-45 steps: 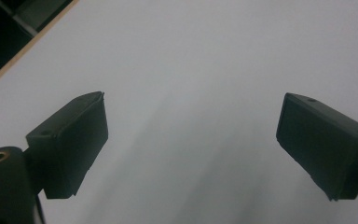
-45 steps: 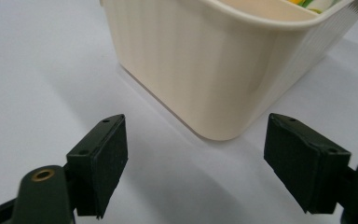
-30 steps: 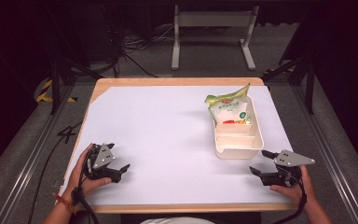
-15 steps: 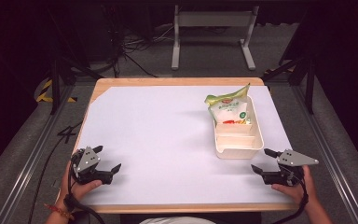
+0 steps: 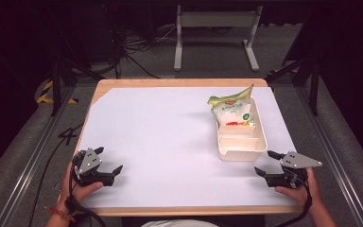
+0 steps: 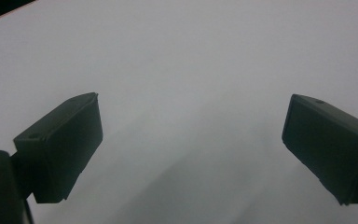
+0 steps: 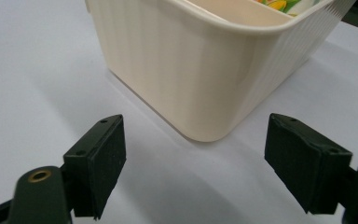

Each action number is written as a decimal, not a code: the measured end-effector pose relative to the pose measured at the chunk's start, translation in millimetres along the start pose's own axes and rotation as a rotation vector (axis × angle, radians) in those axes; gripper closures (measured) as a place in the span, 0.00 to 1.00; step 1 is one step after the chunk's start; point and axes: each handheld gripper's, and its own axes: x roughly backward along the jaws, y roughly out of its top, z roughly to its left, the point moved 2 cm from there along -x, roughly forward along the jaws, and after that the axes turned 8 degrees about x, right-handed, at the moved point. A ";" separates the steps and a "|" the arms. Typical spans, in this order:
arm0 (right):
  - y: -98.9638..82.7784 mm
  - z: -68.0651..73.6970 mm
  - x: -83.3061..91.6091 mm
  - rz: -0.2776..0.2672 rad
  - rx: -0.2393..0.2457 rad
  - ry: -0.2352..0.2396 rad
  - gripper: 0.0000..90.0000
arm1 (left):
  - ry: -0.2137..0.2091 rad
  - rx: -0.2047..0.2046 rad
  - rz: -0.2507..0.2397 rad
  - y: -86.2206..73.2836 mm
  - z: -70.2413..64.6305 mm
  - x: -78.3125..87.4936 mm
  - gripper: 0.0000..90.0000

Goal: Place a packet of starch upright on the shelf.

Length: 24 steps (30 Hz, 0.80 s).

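Cream ribbed plastic tray (image 5: 242,143) with the green-and-white snack bag (image 5: 230,109) standing in its far end sits just ahead of the right gripper (image 5: 263,163), jaws spread and empty, while the left gripper (image 5: 108,160), also open, is way across the white table (image 5: 160,127)

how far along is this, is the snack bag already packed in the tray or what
Looks done: the snack bag stands in the far compartment of the cream tray; the near compartment is bare. In hand: nothing. The left hand-held gripper and right hand-held gripper sit open and apart over the white tabletop, the right one facing the tray's near corner. Left: apparently nothing visible to pack.
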 end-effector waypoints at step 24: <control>-4.6 -1.5 4.5 -0.002 -0.019 -0.008 0.23 | 0.007 -0.004 -0.009 5.5 -0.3 -5.0 0.06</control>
